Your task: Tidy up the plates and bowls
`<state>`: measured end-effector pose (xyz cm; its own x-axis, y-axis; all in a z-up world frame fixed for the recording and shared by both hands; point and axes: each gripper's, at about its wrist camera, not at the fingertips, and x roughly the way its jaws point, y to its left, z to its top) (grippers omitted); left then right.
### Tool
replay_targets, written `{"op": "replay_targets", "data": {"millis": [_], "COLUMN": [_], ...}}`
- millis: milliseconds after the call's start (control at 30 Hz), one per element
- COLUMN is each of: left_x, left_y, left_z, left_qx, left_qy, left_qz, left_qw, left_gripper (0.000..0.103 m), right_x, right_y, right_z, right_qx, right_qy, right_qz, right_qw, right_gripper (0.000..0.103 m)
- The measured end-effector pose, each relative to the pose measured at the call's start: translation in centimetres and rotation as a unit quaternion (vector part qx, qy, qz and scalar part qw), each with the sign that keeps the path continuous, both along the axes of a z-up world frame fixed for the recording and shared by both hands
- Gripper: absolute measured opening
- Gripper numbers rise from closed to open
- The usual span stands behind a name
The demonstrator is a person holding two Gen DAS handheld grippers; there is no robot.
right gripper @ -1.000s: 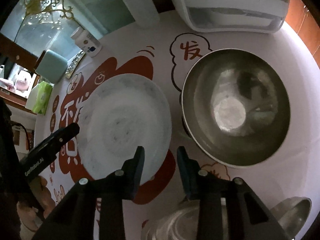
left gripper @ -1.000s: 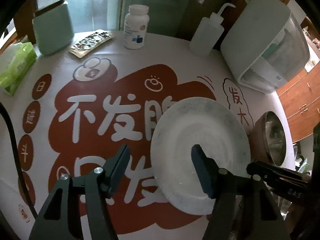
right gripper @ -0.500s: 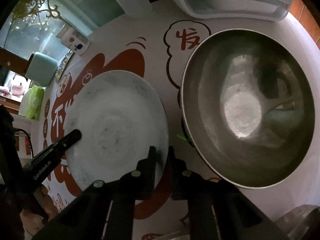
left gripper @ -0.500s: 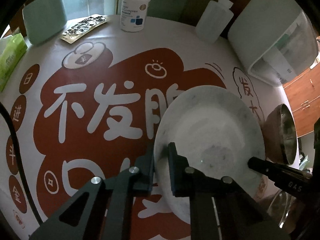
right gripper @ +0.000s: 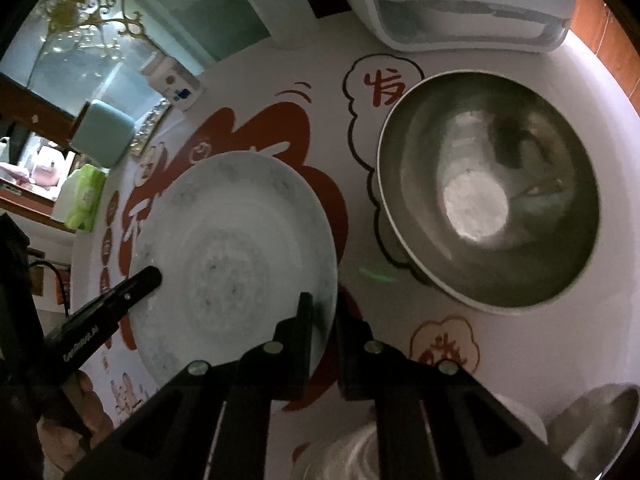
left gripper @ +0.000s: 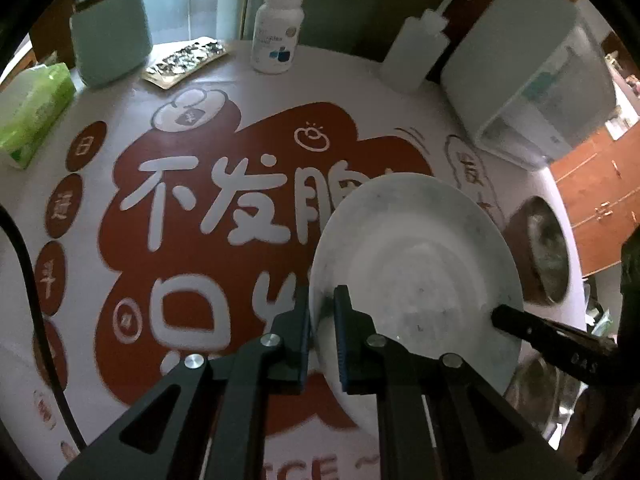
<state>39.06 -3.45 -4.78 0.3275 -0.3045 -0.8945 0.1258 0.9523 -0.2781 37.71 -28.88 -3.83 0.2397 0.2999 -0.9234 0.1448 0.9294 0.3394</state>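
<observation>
A white plate (left gripper: 416, 272) with grey speckles lies on the round printed table (left gripper: 120, 280). My left gripper (left gripper: 323, 296) is shut on its left rim, one pad above and one below. In the right wrist view the same plate (right gripper: 236, 240) has my right gripper (right gripper: 323, 302) shut on its right rim. Each view shows the opposite gripper's black finger (right gripper: 140, 284) (left gripper: 524, 326) on the far rim. A large steel bowl (right gripper: 488, 188) stands just right of the plate. Whether the plate is off the table I cannot tell.
A smaller steel bowl (right gripper: 600, 420) and a clear bowl (right gripper: 344, 452) sit near the right gripper. At the back stand a white appliance (left gripper: 528, 68), squeeze bottle (left gripper: 416, 52), pill bottle (left gripper: 278, 32), blister pack (left gripper: 184, 62), mint box (left gripper: 110, 36) and tissue pack (left gripper: 32, 116).
Both grippers stood open short of the plate a second ago. Each has moved in to the rim and shut on it, left on the left side, right on the right.
</observation>
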Motion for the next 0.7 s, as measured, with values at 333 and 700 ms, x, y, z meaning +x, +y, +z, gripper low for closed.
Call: {"op": "replay_targets", "data": {"millis": [333, 700], "left_x": [-8.6, -22.3], "left_y": [1.9, 6.4], "left_z": [7.0, 10.3], "left_qx": [0.005, 0.005], "left_qy": [-0.025, -0.045], "left_qz": [-0.013, -0.007], "left_qw": [0.9996, 0.9990], "left_gripper": [0.009, 0.009], "right_x": [-7.5, -19.4], "right_y": [1.7, 5.4], "right_z": [6.8, 10.6], "right_qx": [0.007, 0.010], "right_qy": [-0.034, -0.064], "right_qz": [0.022, 0.058], "right_qw": [0.999, 0.996], "right_gripper": [0.009, 0.009]}}
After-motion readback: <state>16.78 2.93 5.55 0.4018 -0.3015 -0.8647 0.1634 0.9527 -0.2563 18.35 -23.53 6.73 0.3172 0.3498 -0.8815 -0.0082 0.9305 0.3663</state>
